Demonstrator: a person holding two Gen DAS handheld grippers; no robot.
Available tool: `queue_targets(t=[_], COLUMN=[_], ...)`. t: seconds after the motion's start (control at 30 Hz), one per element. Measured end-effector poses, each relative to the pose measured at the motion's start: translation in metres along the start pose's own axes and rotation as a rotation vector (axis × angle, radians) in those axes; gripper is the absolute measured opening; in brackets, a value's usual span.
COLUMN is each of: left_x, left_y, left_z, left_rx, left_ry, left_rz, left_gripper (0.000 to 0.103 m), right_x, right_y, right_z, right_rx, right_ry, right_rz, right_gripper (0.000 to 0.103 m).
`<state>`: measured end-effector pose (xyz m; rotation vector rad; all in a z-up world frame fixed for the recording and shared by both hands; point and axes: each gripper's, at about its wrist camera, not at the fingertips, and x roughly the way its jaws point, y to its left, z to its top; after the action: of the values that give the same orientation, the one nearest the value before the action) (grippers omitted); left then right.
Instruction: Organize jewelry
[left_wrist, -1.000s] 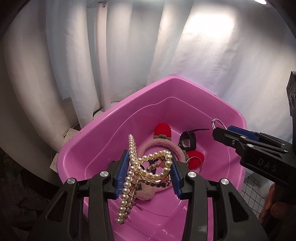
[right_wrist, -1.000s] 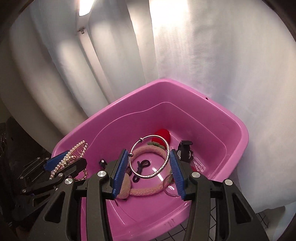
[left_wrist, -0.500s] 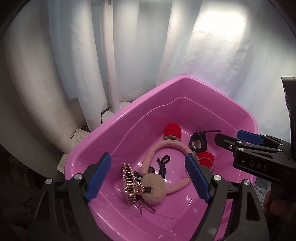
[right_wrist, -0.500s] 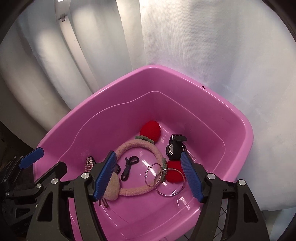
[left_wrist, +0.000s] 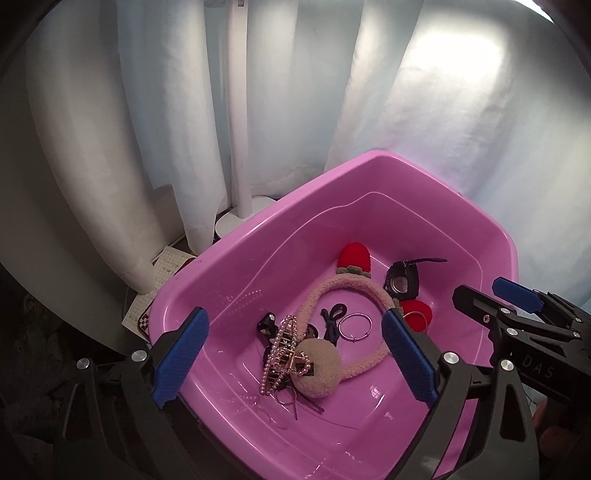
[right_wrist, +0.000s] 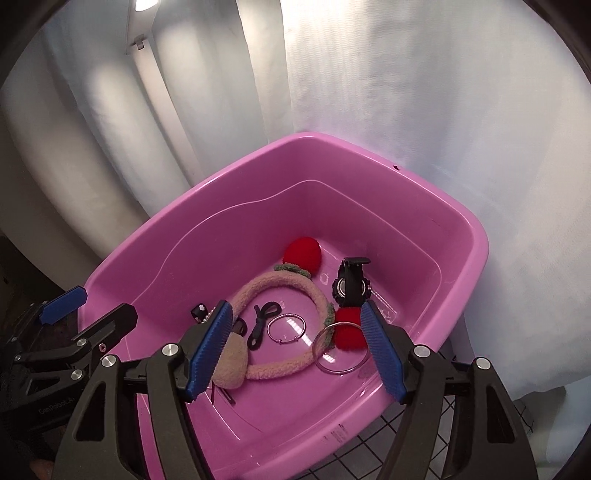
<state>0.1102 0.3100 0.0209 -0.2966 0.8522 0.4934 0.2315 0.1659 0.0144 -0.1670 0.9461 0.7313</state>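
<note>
A pink plastic tub holds the jewelry. In it lie a fuzzy beige headband with red pompoms, a pearl and gold hair claw, a black watch, two silver bangles and black hair ties. My left gripper is open and empty above the tub's near left side. My right gripper is open and empty above the near side; it also shows in the left wrist view.
White curtains hang close behind the tub. A white lamp stand rises at the back left, with its base by the tub's rim. A squared paper pad lies left of the tub. A black wire grid shows under the tub's near right corner.
My left gripper opened and dropped the pearl hair claw into the tub. My right gripper opened and dropped the silver bangle into the tub. Both grippers then pulled back and up.
</note>
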Motion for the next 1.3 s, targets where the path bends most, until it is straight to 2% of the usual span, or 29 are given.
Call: queue_targets(t=[0.5, 1.3], left_x=[-0.010, -0.020], left_y=[0.008, 0.022], left_z=[-0.003, -0.006], left_rx=[-0.009, -0.036], left_ry=[0.001, 0.002], left_rz=[-0.012, -0.029], left_gripper=[0.094, 0.096], right_x=[-0.026, -0.037], right_y=[0.007, 0.026], right_z=[-0.025, -0.030], right_rx=[0.008, -0.008], right_ry=[-0.051, -0.079], right_rz=[-0.025, -0.027], right_gripper=[0.069, 0.069])
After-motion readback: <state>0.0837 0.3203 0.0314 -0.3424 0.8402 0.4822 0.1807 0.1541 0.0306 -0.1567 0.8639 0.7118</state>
